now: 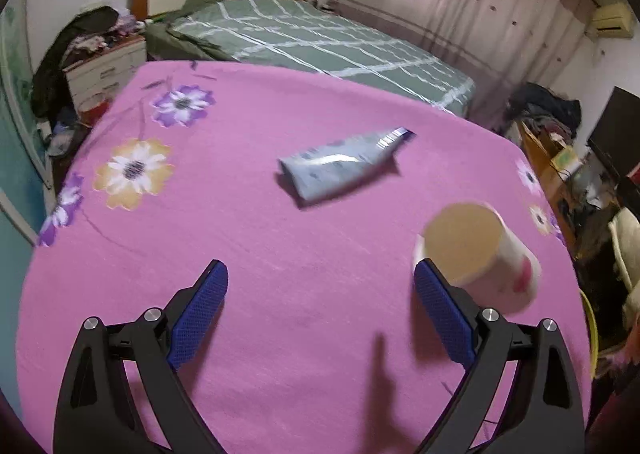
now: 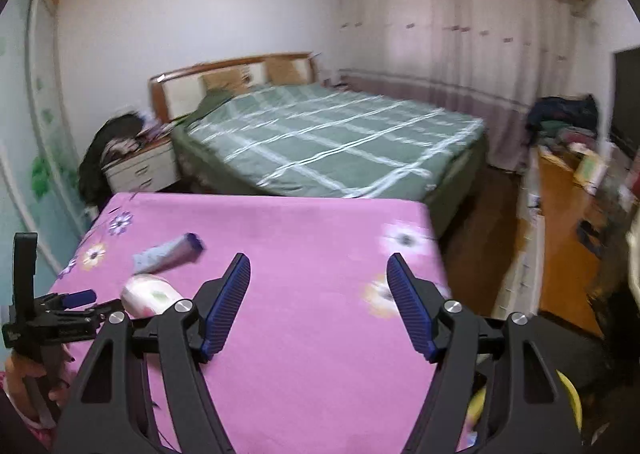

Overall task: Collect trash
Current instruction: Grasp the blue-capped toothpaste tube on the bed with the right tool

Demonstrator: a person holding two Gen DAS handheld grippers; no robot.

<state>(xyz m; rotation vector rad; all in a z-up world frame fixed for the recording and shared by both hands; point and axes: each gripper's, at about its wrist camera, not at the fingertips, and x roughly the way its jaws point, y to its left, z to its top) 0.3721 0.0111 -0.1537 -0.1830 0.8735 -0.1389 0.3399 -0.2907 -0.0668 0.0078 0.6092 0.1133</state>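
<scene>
Left tool (image 1: pixel 320 290): jaws apart, paper cup (image 1: pixel 480 254) beside its right finger
Right tool (image 2: pixel 318 294): jaws apart
Squeeze tube (image 1: pixel 344 164): flat on pink desk (image 1: pixel 280 254)

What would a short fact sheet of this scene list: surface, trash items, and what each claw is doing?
Surface: table under a pink floral cloth
Trash: squeezed grey tube lying flat; paper cup on its side
Left gripper: open, empty, cup beside its right finger
Right gripper: open, empty, over bare cloth
Background: bed with green checked cover
</scene>
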